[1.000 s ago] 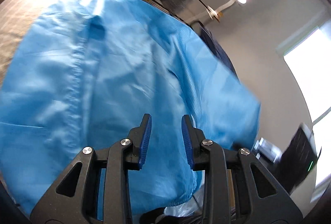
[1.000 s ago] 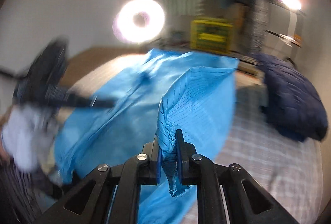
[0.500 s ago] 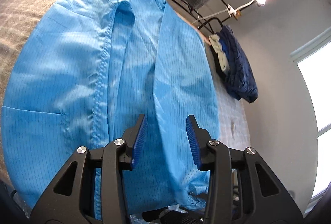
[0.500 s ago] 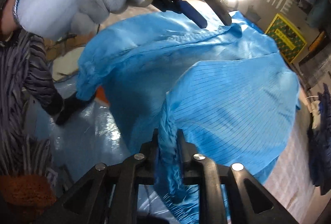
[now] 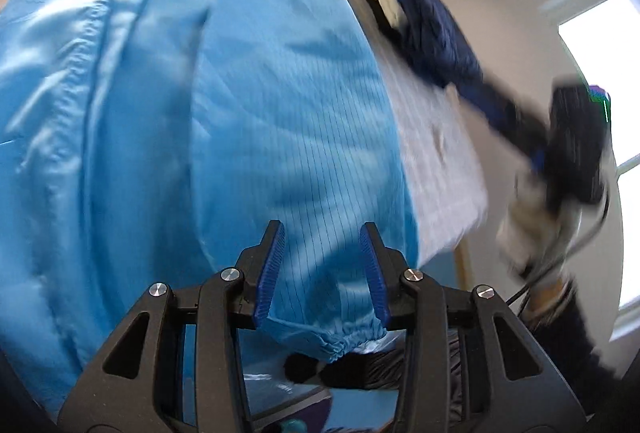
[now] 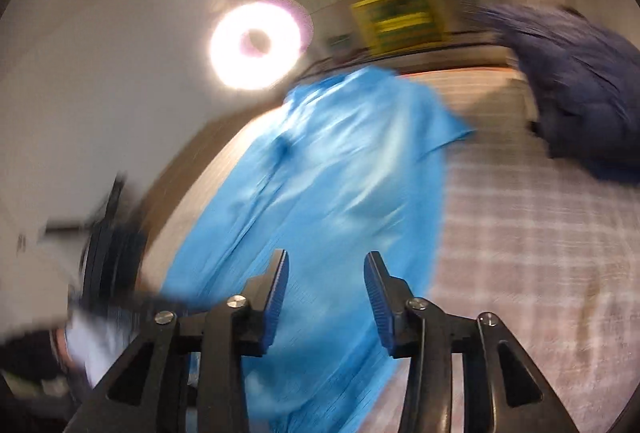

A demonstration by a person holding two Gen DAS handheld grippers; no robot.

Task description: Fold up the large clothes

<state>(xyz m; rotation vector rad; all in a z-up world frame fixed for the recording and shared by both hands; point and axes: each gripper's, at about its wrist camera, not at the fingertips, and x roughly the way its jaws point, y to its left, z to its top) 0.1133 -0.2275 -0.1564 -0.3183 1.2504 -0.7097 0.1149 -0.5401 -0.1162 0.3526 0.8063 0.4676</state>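
A large light-blue coat lies spread on the bed, one sleeve folded down its front. The sleeve's elastic cuff ends at the near edge. My left gripper hovers open just over that sleeve, its pads clear of the cloth. The right gripper has its jaws opening, with the coat lying below them and nothing pinched. In the left wrist view the right gripper is a dark blur at the right, held by a gloved hand.
A navy padded garment lies at the bed's far right corner. The checked bed cover shows to the right of the coat. A ring light and a yellow box stand behind the bed. A window is at the right.
The right gripper has let go of the sleeve cuff it held and swung away to the right. The left gripper has come lower, toward the sleeve's cuff end.
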